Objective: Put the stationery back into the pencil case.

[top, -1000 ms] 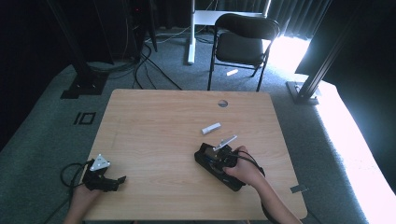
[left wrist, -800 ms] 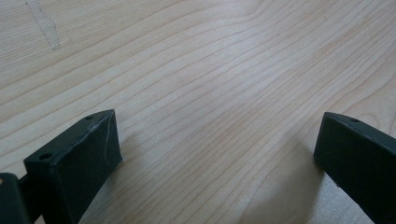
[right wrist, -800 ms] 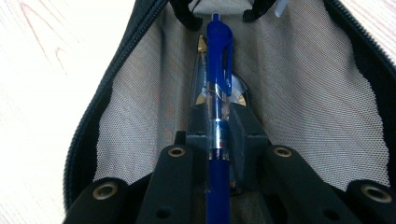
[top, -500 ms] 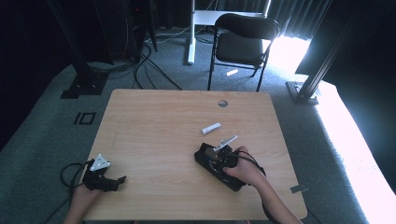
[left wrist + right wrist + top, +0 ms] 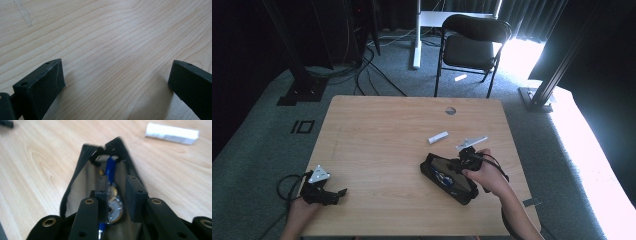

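Pouch [image 5: 82, 187] open on table [image 5: 377, 135]; right claw [image 5: 117, 195] above it, jaws just parting, empty; left claw [image 5: 117, 82] spread.

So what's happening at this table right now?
A person works at a wooden table with a gripper in each hand. The right gripper is over an open black pouch that holds a blue pen and other small items. Its jaws stand close together and have just been opening slightly; the pen lies by one jaw, though a grip isn't clear. A white eraser lies on the table beyond the pouch. The left gripper rests open at the table's near left corner, with nothing between its jaws.
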`<state>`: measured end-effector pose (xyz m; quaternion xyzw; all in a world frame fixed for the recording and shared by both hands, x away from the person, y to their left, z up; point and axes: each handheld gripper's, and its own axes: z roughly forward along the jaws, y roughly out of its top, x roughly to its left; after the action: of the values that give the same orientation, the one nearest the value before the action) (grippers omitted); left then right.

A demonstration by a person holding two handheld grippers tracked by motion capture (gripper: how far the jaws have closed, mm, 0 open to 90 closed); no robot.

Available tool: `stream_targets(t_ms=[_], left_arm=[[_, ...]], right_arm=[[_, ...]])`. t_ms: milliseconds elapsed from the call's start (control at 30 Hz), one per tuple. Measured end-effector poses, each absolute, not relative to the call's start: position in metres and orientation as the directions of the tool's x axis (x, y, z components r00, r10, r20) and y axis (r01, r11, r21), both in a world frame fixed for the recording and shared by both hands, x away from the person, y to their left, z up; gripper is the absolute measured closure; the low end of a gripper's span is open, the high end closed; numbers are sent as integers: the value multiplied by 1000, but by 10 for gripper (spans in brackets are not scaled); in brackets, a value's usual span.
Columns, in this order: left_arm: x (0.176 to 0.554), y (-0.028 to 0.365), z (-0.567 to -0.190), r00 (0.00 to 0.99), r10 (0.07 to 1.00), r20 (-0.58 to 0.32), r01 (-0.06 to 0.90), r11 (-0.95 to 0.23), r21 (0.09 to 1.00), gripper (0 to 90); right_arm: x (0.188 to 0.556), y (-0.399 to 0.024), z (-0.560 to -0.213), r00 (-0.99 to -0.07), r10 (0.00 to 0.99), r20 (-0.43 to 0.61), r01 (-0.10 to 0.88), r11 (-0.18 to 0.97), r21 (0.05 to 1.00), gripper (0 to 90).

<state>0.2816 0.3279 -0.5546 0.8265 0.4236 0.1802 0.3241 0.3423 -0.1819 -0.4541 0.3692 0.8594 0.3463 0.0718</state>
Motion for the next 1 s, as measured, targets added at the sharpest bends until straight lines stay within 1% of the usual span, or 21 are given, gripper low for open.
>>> stream_targets(t_ms=[167,367,600,867,1000], left_arm=[[282,328,-555,576,817,23,583,-431,688,7],[282,328,-555,576,817,23,584,-431,688,7],[282,328,-555,576,817,23,583,-431,688,7],[282,328,-555,576,817,23,583,-431,688,7],[282,328,-555,576,817,23,584,-431,688,7]], right_arm=[[353,-194,-453,-686,712,150,597,433,675,725],[370,-202,-458,-653,737,175,618,385,686,711],[393,-201,-464,-595,790,149,644,359,675,681],[415,-190,-470,-548,826,135,678,344,649,676],[423,-184,-470,-526,839,137,692,329,642,649]])
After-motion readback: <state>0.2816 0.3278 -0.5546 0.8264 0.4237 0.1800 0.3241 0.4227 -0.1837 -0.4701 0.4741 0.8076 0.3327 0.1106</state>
